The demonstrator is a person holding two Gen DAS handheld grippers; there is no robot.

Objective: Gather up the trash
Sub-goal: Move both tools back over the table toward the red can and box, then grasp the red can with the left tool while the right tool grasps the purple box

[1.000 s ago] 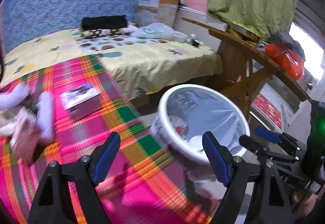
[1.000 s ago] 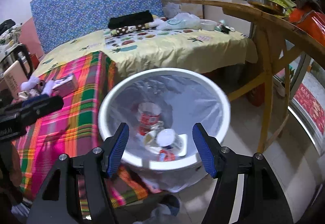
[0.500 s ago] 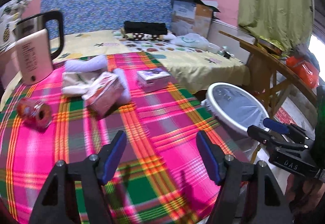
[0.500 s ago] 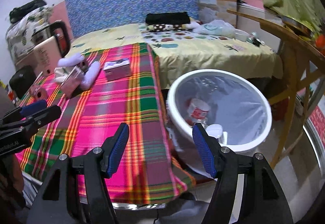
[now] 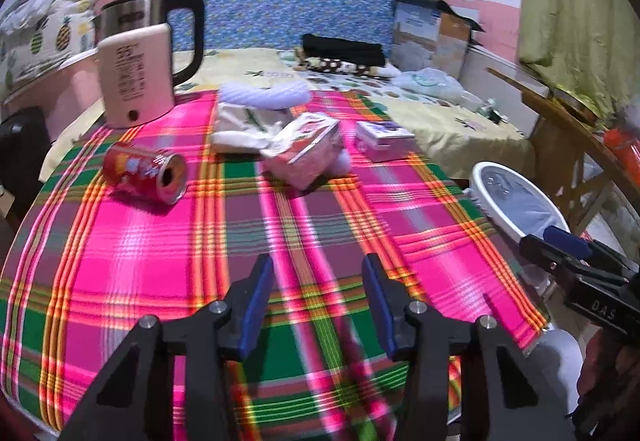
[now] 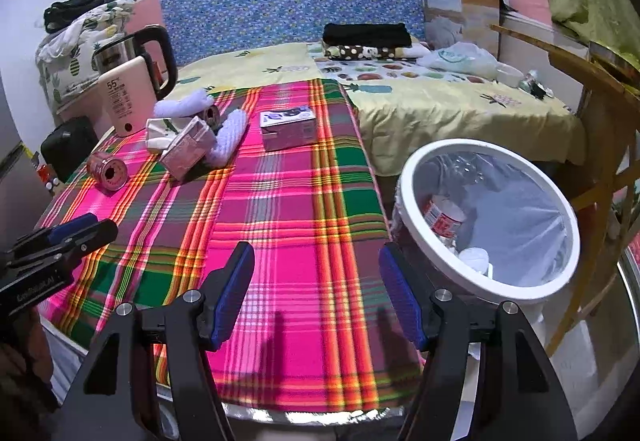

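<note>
A red can (image 5: 145, 173) (image 6: 107, 169) lies on its side on the plaid tablecloth (image 5: 280, 225) at the far left. A crumpled pink carton (image 5: 306, 155) (image 6: 188, 153) and a small silver box (image 5: 384, 135) (image 6: 287, 129) lie further back. A white bin (image 6: 486, 215) (image 5: 516, 201) with a clear liner holds a bottle and cups, right of the table. My left gripper (image 5: 317, 299) (image 6: 60, 237) is open and empty over the table's near part. My right gripper (image 6: 318, 295) (image 5: 568, 245) is open and empty at the table's near edge beside the bin.
A pink kettle (image 5: 138, 57) stands at the back left of the table. White cloth and fluffy slippers (image 5: 260, 109) lie behind the carton. A bed (image 6: 420, 97) with folded clothes is behind; a wooden table (image 6: 592, 81) stands right of the bin.
Both grippers swung left from over the bin to over the table. The can, carton and kettle came into view. The left gripper's jaws narrowed a little but stay open.
</note>
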